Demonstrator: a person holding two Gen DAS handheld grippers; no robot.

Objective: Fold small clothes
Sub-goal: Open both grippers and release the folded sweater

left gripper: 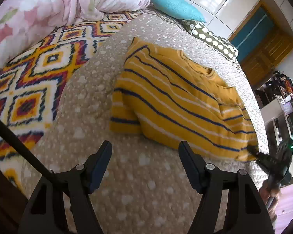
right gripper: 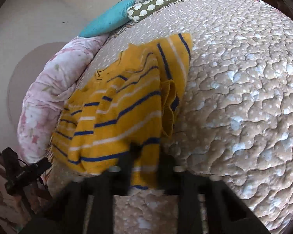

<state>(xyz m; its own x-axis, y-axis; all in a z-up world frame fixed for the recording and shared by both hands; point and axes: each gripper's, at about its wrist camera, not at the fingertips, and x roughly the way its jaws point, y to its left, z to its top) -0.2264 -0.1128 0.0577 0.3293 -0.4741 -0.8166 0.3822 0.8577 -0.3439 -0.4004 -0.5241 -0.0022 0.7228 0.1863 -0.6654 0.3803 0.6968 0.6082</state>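
Note:
A small yellow shirt point(left gripper: 175, 97) with blue and white stripes lies partly folded on the beige quilted bed cover point(left gripper: 138, 185). My left gripper point(left gripper: 145, 152) is open and empty, just short of the shirt's near edge. My right gripper point(right gripper: 146, 152) is shut on the shirt point(right gripper: 117, 117) at its hem and lifts that side, so the cloth hangs bunched over the bed. The right gripper also shows in the left wrist view point(left gripper: 261, 158), pinching the shirt's right corner. The right wrist view is blurred.
A pink floral duvet point(left gripper: 48, 5) is heaped at the back left. A patterned orange blanket point(left gripper: 33, 81) lies to the left. A teal pillow point(left gripper: 175, 5) and a green dotted cushion point(left gripper: 213, 37) lie at the head. The bed's edge is at the right.

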